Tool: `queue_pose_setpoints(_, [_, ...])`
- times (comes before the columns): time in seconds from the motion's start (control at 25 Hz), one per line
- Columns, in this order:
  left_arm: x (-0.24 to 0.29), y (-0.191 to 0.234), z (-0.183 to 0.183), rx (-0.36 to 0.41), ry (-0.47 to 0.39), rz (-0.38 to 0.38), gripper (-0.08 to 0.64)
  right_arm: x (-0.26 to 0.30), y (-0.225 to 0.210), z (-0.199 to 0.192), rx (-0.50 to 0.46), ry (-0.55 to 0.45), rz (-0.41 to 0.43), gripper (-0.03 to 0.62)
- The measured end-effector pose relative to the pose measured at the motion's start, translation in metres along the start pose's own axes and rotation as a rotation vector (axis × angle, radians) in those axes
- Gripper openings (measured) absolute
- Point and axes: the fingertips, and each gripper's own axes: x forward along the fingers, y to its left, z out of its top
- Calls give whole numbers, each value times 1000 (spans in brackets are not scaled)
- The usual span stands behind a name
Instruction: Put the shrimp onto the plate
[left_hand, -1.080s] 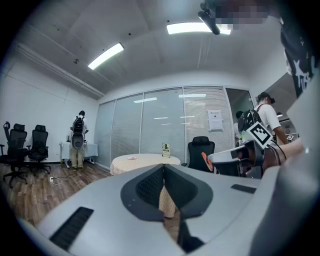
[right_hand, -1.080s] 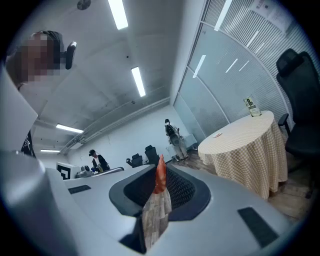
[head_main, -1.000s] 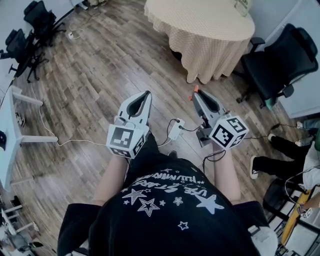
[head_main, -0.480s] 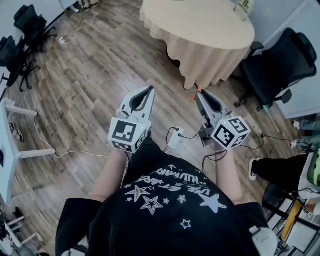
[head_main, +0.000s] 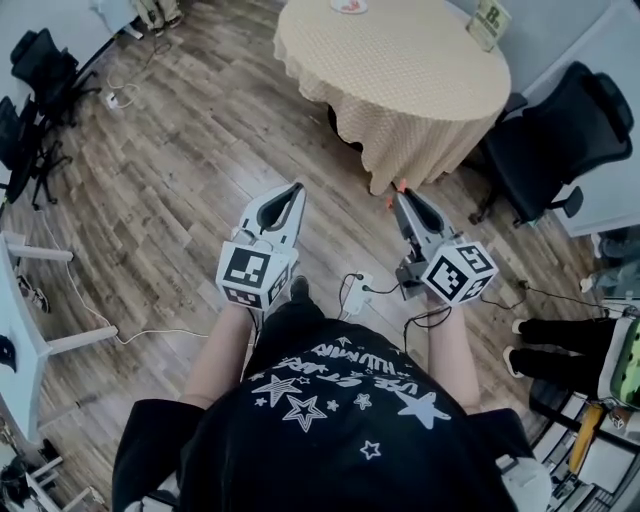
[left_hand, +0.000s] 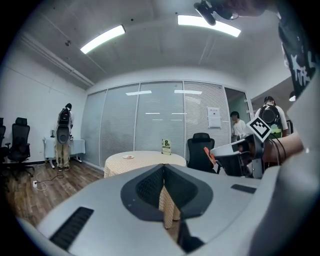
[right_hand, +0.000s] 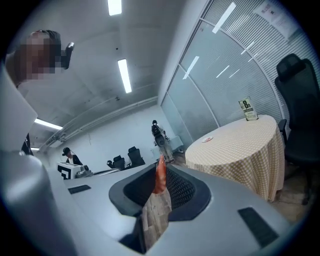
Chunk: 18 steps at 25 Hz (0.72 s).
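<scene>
An orange shrimp (right_hand: 160, 175) is pinched upright at the tips of my right gripper (right_hand: 161, 165), which is shut on it. In the head view the shrimp (head_main: 398, 186) pokes out of the right gripper (head_main: 401, 196) above the wood floor, short of the round table (head_main: 400, 70) with a beige cloth. A small white plate (head_main: 348, 5) sits at the table's far side, and shows as plate (right_hand: 207, 139) in the right gripper view and plate (left_hand: 128, 157) in the left one. My left gripper (head_main: 295, 187) is shut with nothing in it, level with the right.
A black office chair (head_main: 560, 130) stands right of the table. A power strip with cables (head_main: 352, 292) lies on the floor by my feet. More chairs (head_main: 40, 70) and a white desk (head_main: 15, 300) are at the left. A seated person's legs (head_main: 555, 335) are at the right. A sign (head_main: 490, 20) stands on the table.
I have stepped toward the table: it sits lower and fuller in the head view, and the plate has come into sight. Both grippers keep their hold and spacing.
</scene>
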Motion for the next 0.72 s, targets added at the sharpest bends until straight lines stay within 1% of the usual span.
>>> queue_pose_setpoints(0.24, [15,68,-5,-20,17,-20,9,68,3,2,25,8,-26,72])
queue_pose_setpoints(0.36, [23,106,-15,-51,51,-36,9,96,6,3,36,6,-52,72])
queue_pose_setpoints(0.44, [25,127,-21,-54,76,-46,9,105,9,5,40,1,-71,72])
queue_pose_setpoints(0.56, [29,150,-19,-39,79,-53,9,114,8,9,41,-14,-90,72])
queue_pose_setpoints(0.72, [36,162,-8,-34,57,-52,9,119,7,10,39,-11,-100,72])
